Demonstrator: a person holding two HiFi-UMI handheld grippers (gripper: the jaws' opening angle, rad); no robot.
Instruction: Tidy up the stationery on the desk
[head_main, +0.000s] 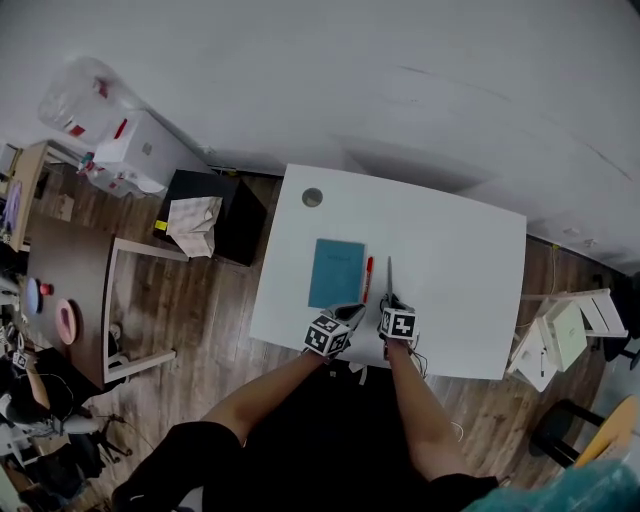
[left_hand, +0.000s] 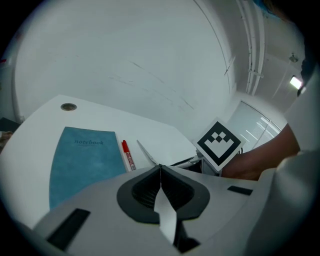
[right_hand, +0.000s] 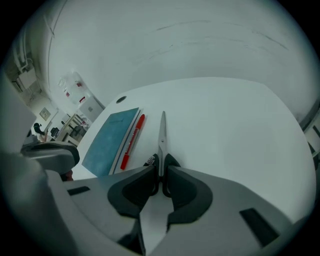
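The right gripper (right_hand: 161, 170) pinches closed silver scissors (right_hand: 162, 131) by their dark handles. The left gripper (left_hand: 160, 170) has its jaws pressed together, empty.

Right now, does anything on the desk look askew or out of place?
Nothing stands out. The notebook, red pen and scissors line up side by side on the desk; the right gripper is clamped on the scissors' handle end, blades closed.

White desk (head_main: 470, 290): the right half is open surface. Left of centre, a teal notebook (head_main: 337, 272), a red pen (head_main: 368, 279) just beside it and scissors (head_main: 389, 275) form a close row with narrow gaps. The left gripper (head_main: 348, 315) and right gripper (head_main: 392, 302) crowd the near edge, close together.
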